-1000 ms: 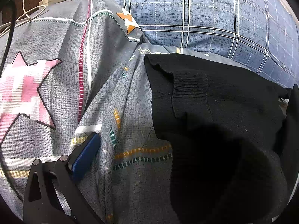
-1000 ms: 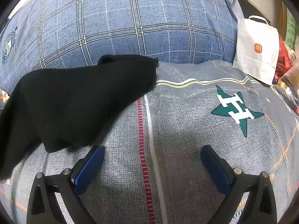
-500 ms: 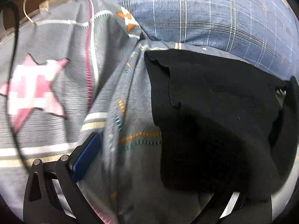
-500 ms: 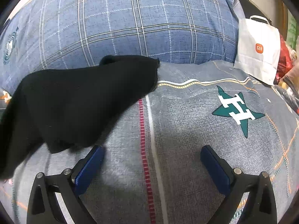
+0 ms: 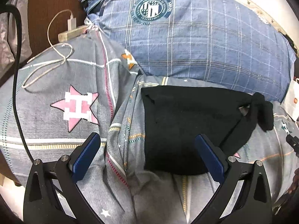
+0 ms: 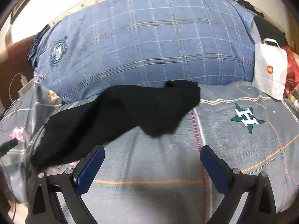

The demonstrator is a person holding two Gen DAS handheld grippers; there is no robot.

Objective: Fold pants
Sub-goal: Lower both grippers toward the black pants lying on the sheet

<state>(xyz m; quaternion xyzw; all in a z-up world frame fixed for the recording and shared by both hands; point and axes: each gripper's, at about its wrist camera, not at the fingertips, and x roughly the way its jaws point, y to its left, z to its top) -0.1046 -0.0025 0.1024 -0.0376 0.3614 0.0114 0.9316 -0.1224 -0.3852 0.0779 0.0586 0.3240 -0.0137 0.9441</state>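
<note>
Black pants (image 5: 183, 123) lie folded in a flat dark bundle on the grey patterned bedspread (image 5: 56, 85), just in front of a blue plaid pillow. A loose end bunches at the bundle's right corner. My left gripper (image 5: 147, 155) is open above the near edge of the bundle, holding nothing. In the right wrist view the pants (image 6: 127, 112) stretch from the left toward the middle of the bed. My right gripper (image 6: 152, 166) is open over bare bedspread, to the right of and nearer than the cloth.
A blue plaid pillow (image 6: 149, 43) fills the back of the bed. A white paper bag (image 6: 269, 72) and a red bag stand at the far right. A white charger cable (image 5: 50, 56) loops on the bedspread at the left, beside a black cable (image 5: 16, 85).
Both grippers have pulled back and up from the bed. The left gripper has let go of the pants, which now lie flat on the bedspread.
</note>
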